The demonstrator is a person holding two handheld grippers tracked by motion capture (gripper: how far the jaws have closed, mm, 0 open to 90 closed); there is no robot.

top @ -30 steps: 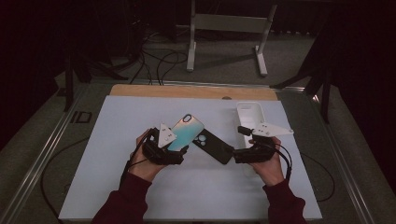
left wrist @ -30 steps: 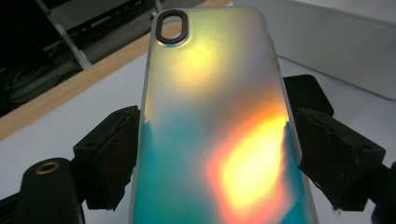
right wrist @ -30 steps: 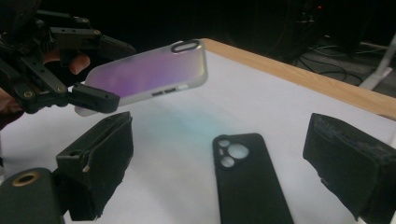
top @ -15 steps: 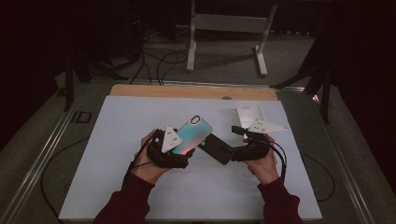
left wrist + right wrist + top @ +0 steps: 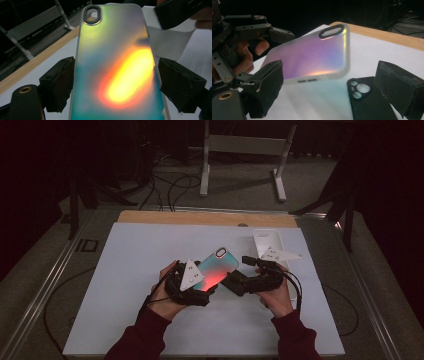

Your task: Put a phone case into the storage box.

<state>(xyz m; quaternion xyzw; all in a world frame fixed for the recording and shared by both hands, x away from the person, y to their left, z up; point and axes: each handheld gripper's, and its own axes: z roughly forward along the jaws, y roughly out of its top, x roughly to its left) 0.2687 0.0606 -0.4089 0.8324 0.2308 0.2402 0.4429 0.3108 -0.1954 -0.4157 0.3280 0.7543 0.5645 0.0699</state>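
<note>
Case (image 5: 217, 266) held off the mat (image 5: 130, 270) between left gripper (image 5: 195, 287) jaws; second case (image 5: 367, 102) flat on mat just right, tray (image 5: 267, 240) behind

You work on a white mat (image 5: 130, 270) that covers most of the table. Along the mat's far edge runs a wooden strip (image 5: 200, 217). At the mat's far right corner sits a white tray (image 5: 260, 240), open side up; you cannot tell what is in it. Just off the mat's left edge lies a small black rectangular item (image 5: 87, 245), too small to identify. A metal rail (image 5: 45, 285) borders the table on the left. Beyond the table, on the grey floor (image 5: 240, 190), stands a light metal stand (image 5: 240, 145) with two feet. Dark cables (image 5: 170, 185) lie looped on the floor left of the stand.
</note>
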